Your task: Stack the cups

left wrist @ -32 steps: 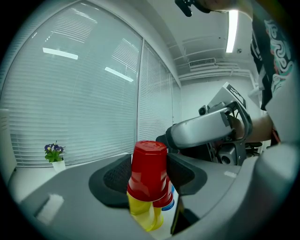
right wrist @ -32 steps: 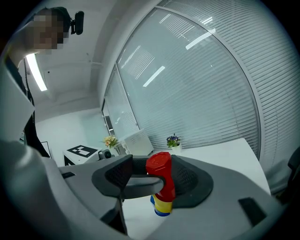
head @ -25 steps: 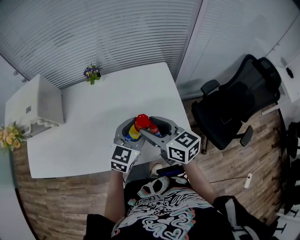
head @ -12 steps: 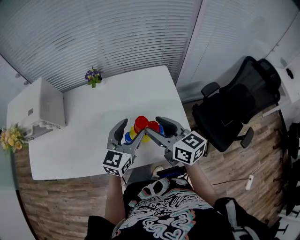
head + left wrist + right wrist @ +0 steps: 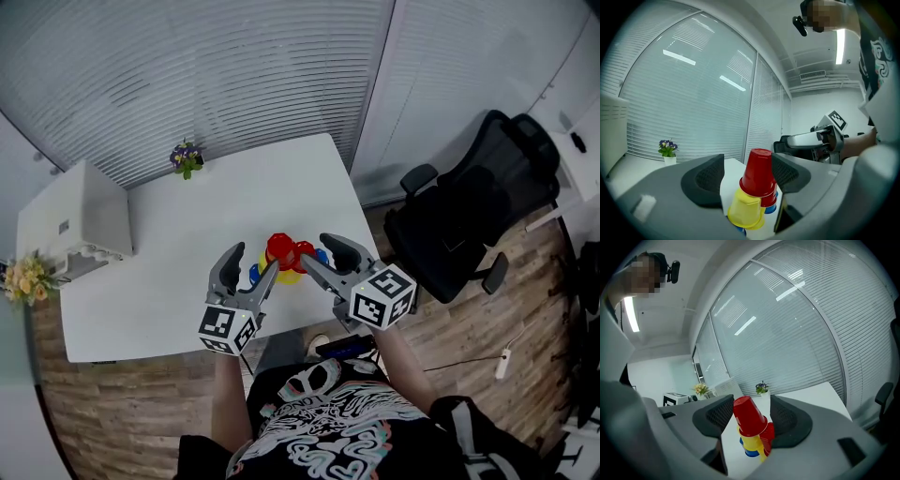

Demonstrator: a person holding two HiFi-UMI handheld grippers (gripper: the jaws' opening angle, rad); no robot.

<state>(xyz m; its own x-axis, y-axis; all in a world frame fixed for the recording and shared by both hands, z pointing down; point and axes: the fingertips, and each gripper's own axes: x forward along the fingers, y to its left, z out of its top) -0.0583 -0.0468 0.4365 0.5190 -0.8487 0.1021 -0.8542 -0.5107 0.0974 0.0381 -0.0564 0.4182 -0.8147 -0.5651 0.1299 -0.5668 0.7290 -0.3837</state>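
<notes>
A small pyramid of upturned cups stands near the front edge of the white table (image 5: 187, 211). A red cup (image 5: 279, 247) tops it, over a yellow cup (image 5: 289, 275) and a second red cup (image 5: 306, 251), with blue cups (image 5: 254, 274) at the bottom. In the left gripper view the top red cup (image 5: 758, 172) rests on the yellow cup (image 5: 746, 208). My left gripper (image 5: 251, 264) has just been opening; it is open and its pads touch nothing. My right gripper (image 5: 319, 250) is open beside the stack. The top red cup (image 5: 749, 416) shows just beyond its jaws.
A small pot of purple flowers (image 5: 186, 156) stands at the table's far edge. A white box-like appliance (image 5: 75, 220) sits at the left end, with yellow flowers (image 5: 23, 278) beside it. A black office chair (image 5: 469, 225) stands on the wooden floor to the right.
Both grippers have drawn back from the cups toward the person. The left gripper's jaws have spread wider. The cup stack stands as before.
</notes>
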